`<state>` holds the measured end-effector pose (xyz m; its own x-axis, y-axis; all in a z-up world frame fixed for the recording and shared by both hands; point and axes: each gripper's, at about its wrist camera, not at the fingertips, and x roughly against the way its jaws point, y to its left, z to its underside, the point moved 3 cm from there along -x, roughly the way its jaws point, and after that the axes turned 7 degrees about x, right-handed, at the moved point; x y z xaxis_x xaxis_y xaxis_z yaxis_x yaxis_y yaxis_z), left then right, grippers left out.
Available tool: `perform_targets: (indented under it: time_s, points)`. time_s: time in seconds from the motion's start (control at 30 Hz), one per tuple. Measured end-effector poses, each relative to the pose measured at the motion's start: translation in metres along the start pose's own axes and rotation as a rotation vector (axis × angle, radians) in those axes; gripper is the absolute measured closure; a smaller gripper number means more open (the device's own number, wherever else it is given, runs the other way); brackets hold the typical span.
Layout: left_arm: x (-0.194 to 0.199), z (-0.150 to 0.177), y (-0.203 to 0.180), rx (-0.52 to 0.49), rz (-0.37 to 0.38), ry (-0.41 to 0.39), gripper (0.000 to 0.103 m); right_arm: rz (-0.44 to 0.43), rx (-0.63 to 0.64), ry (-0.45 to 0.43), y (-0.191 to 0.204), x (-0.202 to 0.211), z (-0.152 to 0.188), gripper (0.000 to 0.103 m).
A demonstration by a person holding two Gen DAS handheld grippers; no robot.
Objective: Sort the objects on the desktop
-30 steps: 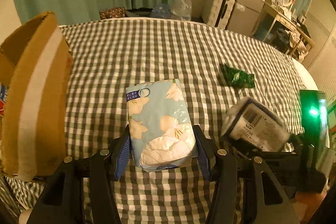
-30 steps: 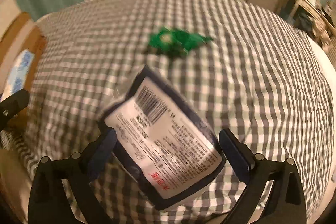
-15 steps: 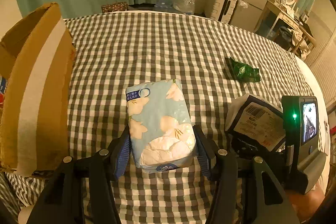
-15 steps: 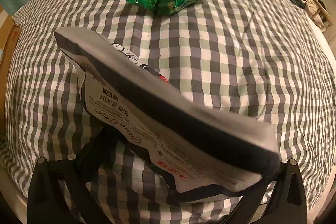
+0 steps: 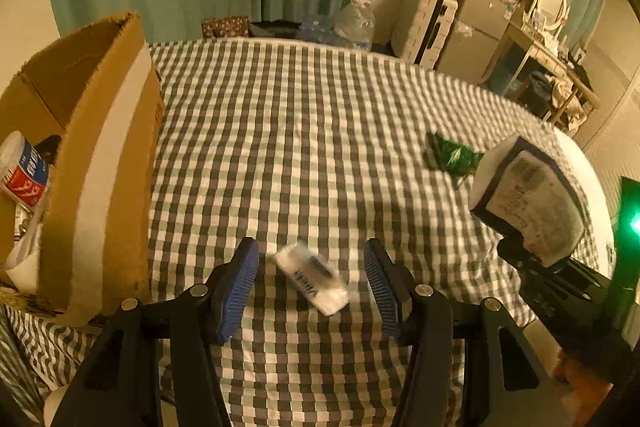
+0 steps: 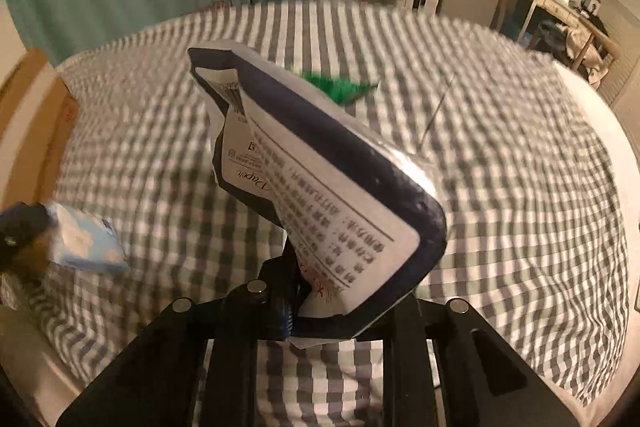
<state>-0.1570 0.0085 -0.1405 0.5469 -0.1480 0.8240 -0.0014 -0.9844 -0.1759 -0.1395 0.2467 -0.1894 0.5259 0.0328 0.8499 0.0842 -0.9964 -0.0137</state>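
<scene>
- The checked cloth (image 5: 304, 131) covers the whole work surface. Most of it is bare, which suggests the sorting is well along.
- The cardboard box (image 5: 100, 155) stands open at the cloth's left edge. A can (image 5: 24, 171) with a red and blue label already lies inside; what else is in there is hidden.
- The navy-edged pack (image 6: 320, 187) is off the cloth, tilted up over its right part. The right gripper (image 6: 296, 311) has the pack's lower end between its jaws, which are closing on it, and the wrapper is creased there. I judge the pack is bound for the box, well apart to the left.
- The left gripper (image 5: 310, 251) hangs beside the box with its jaws apart and nothing clamped.
- A small white packet (image 5: 312, 279) lies on the cloth between those jaws, clear of both pads. In the right wrist view a pale blue pack (image 6: 86, 243) shows at the left edge; both are blurred, so they may be one thing.
- The green wrapper (image 5: 454, 155) lies untouched on the far right of the cloth.
- Left to do, as I read it: box the held pack, then the packet, then the wrapper.
</scene>
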Motion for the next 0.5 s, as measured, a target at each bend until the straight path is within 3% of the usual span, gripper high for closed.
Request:
perform_targets:
  time_s: [0.03, 0.1, 0.13, 0.17, 0.23, 0.3, 0.37, 0.4, 0.5]
  points:
    - [0.005, -0.002, -0.001, -0.003, 0.012, -0.014, 0.046, -0.011, -0.01, -0.022, 0.002, 0.011, -0.001, 0.084]
    - [0.013, -0.006, -0.002, -0.013, 0.026, -0.036, 0.057, -0.03, 0.002, -0.04, -0.001, 0.024, -0.009, 0.084]
    - [0.016, -0.008, -0.003, -0.021, 0.033, -0.039, 0.077, -0.025, 0.01, -0.058, 0.003, 0.032, -0.01, 0.084]
    - [0.016, -0.008, -0.002, -0.029, 0.04, -0.03, 0.084, -0.028, 0.021, -0.063, 0.007, 0.037, -0.011, 0.084]
    - [0.015, -0.006, 0.002, -0.035, 0.054, -0.011, 0.084, -0.042, 0.025, -0.085, 0.008, 0.046, -0.017, 0.084]
    - [0.009, 0.0, 0.006, -0.041, 0.071, 0.031, 0.074, -0.045, 0.031, -0.094, 0.013, 0.05, -0.02, 0.084]
    - [-0.002, 0.009, 0.008, -0.047, 0.067, 0.081, 0.018, -0.053, 0.042, -0.084, 0.02, 0.039, -0.028, 0.084]
    - [-0.007, 0.012, 0.01, -0.044, 0.046, 0.094, 0.013, -0.06, 0.039, -0.079, 0.021, 0.038, -0.026, 0.084]
    - [-0.027, 0.02, 0.011, -0.065, 0.013, 0.139, 0.013, -0.083, 0.035, -0.06, 0.02, 0.029, -0.021, 0.084]
